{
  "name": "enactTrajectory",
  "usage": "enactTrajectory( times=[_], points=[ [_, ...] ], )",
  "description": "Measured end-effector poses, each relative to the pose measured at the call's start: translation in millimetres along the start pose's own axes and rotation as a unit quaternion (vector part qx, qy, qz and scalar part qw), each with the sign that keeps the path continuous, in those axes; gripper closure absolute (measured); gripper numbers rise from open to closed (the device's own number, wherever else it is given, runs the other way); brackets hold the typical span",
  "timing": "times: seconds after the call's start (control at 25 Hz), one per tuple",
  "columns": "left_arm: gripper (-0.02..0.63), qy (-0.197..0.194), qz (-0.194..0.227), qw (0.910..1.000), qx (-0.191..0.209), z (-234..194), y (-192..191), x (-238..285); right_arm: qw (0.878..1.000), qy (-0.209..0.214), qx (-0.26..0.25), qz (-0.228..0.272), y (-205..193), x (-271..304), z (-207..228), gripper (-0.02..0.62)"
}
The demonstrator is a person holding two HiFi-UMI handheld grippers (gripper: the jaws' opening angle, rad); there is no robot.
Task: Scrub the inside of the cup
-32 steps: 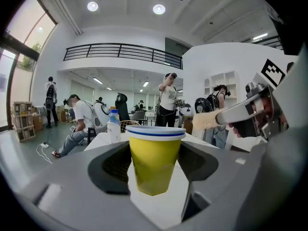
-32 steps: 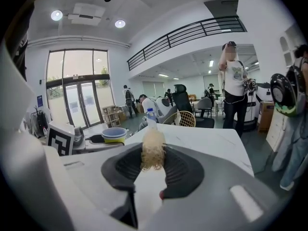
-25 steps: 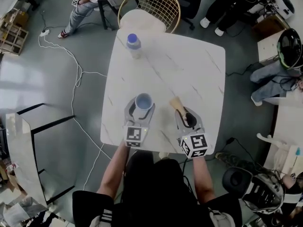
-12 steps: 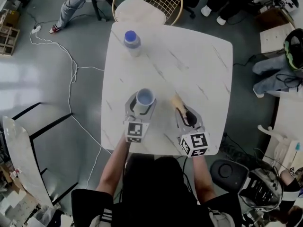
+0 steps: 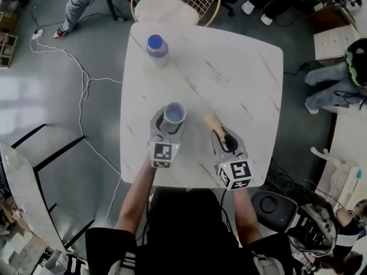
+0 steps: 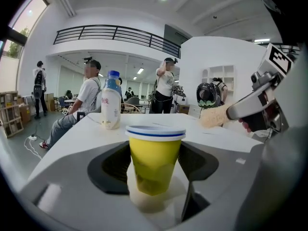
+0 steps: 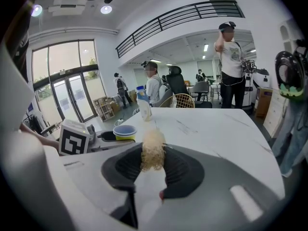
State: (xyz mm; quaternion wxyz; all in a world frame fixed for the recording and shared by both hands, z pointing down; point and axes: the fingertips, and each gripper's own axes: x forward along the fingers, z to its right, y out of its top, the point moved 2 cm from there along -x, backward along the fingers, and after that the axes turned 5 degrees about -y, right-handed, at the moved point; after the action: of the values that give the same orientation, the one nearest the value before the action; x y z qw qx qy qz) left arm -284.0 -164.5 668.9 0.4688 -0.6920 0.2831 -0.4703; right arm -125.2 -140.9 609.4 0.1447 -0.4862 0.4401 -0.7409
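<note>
Barely any change: left fingers point(image 6: 109, 168) still pinch the cup point(image 5: 174, 114), upright at the bench's point(image 5: 235, 62) near side. Right fingers point(image 7: 121, 170) clamp the brush point(image 5: 213, 121) just beside it. Scrubbing not begun.

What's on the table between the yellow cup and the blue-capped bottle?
Nothing: only bare white table lies between the cup and the bottle. The head view shows it best; the left gripper view agrees.

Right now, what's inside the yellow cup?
From above, the cup shows only a pale inside; whether water sits at the bottom is too small to tell. The brush is outside it, in the right gripper. From the side, its yellow wall hides the inside.
</note>
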Motion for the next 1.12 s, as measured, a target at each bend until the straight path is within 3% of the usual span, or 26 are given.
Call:
enactTrajectory(
  times=[0.2, 0.56, 1.12],
  points=[
    [0.287, 0.000, -0.005, 1.0000, -0.007, 1, -4, 15, 1.000, 0.002, 0.000, -0.001, 2, 10, 11, 0.487],
    [0.281, 0.007, -0.034, 0.9994, -0.003, 5, -16, -10, 1.000, -0.004, 0.001, 0.002, -3, -11, -12, 0.487],
    [0.272, 0.023, -0.053, 0.9983, -0.001, 6, -24, -23, 1.000, -0.008, 0.003, 0.008, -4, -28, -9, 0.486]
  ],
)
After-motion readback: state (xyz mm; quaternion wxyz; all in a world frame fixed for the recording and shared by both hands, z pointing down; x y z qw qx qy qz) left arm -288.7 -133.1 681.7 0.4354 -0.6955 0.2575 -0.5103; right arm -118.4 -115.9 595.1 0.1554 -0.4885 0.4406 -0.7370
